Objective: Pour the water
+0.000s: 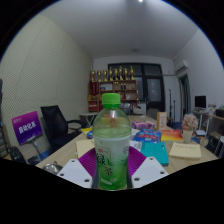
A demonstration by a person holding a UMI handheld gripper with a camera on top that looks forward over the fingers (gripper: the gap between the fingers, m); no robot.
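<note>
The gripper [112,172] is clamped on a green-capped bottle [111,140], pads [88,160] pressing both its sides, holding it upright above the cluttered table [70,150]. No receiving cup is identifiable beyond the bottle; with the cap on, tipping pours nothing, and a loose grip risks slipping.

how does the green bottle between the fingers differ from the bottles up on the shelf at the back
The green bottle stands alone between the gripper fingers, filling much of the view; the shelf bottles stand in a row far beyond it and look tiny. The near one is translucent green with a green cap; the shelf ones look amber with dark tops. All stand upright.
</note>
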